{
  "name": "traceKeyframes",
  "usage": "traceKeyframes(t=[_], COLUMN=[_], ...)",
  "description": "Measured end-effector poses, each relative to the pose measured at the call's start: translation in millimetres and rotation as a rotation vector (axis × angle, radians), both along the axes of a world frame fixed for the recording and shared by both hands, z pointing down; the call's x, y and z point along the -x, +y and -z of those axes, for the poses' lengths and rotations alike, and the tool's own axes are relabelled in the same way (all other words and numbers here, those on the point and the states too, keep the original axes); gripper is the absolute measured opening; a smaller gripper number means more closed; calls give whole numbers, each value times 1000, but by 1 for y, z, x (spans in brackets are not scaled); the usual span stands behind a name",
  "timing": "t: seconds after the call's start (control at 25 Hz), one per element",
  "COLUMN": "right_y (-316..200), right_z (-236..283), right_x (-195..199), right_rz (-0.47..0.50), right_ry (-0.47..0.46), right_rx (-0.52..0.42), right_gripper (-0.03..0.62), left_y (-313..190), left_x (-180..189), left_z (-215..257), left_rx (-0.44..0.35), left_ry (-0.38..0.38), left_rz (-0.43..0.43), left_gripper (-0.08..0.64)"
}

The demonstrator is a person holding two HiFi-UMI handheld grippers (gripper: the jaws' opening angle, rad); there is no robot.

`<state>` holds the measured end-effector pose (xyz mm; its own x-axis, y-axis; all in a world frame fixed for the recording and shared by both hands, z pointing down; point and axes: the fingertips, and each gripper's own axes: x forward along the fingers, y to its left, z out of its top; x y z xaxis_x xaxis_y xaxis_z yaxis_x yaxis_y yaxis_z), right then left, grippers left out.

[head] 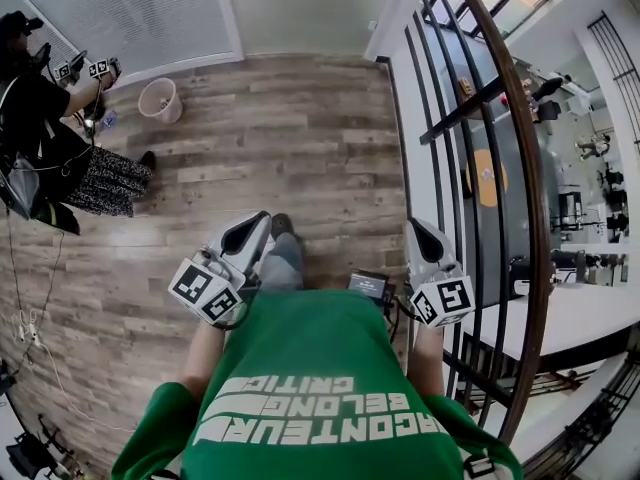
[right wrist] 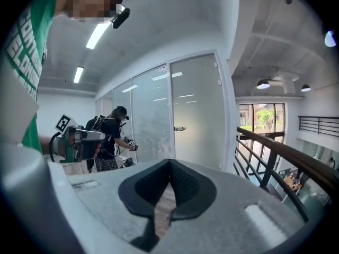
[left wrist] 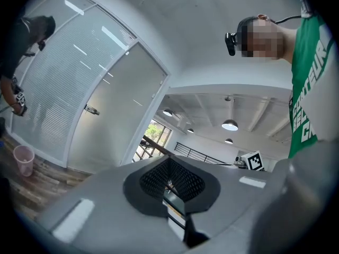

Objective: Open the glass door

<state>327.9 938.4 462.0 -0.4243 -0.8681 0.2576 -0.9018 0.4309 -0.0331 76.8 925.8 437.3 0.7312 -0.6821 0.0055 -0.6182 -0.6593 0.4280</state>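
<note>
Glass door (right wrist: 197, 110) stands well ahead of the left tongs (head: 262, 220) and right tongs (head: 414, 226), both pinched together on nothing; reaching its handle (right wrist: 181, 128) that way, they would likely glance off without gripping.

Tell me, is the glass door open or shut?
Shut. The glass door sits flush in its white frame, no gap showing.
</note>
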Motion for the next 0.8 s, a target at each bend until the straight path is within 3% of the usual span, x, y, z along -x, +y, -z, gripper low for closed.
traceKeyframes(t=[0.44, 0.8], right_y=[-130, -174], right_z=[28, 18], right_x=[37, 57], right_rz=[9, -28], right_ry=[69, 71], right_rx=[-10, 17], right_gripper=[-6, -6], left_y=[-129, -186], left_x=[41, 59], left_z=[8, 1], left_rx=[-1, 10], left_ry=[70, 66], left_rz=[20, -17], left_gripper=[17, 17])
